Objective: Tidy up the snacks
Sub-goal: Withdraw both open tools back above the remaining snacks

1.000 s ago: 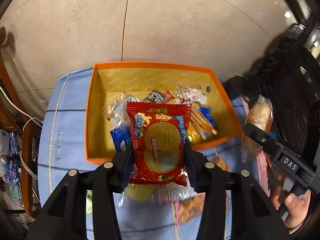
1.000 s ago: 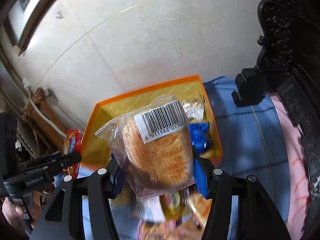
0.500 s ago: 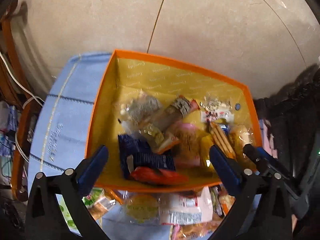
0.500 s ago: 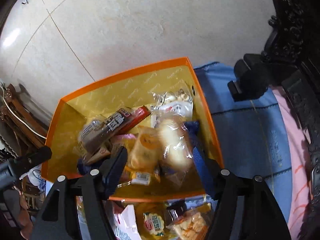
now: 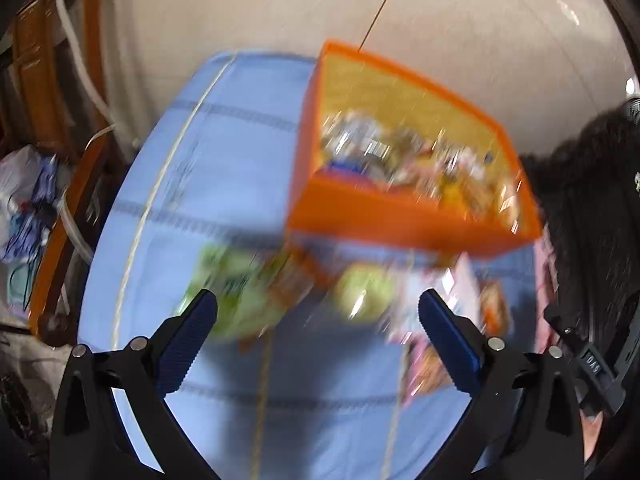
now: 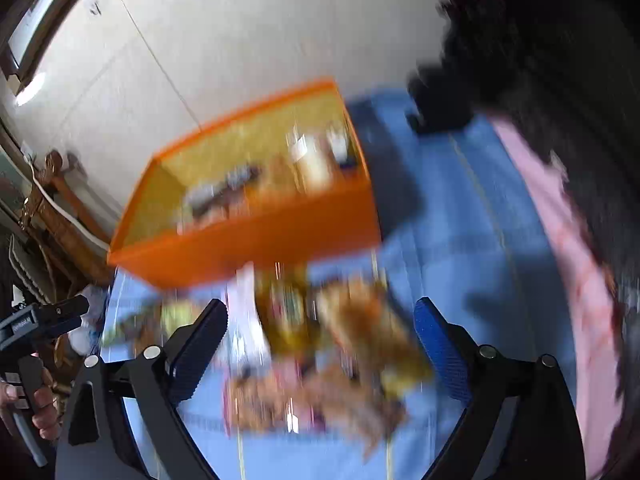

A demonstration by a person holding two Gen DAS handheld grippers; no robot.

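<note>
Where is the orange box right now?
The orange box sits on the blue cloth, upper right in the left wrist view, just behind the loose snack packets by the wall.

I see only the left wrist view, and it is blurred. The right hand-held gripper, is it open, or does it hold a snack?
Observer: The right hand-held gripper is open. Its jaws have just been opening, and nothing is pressed between its pads.
Operator: What lies under it?
Observer: A blurred heap of brownish packets on the blue cloth, in front of the orange box.
Operator: Does that view show my left side?
Observer: Yes, the left hand-held gripper is at its left edge, with a hand on the handle.
</note>
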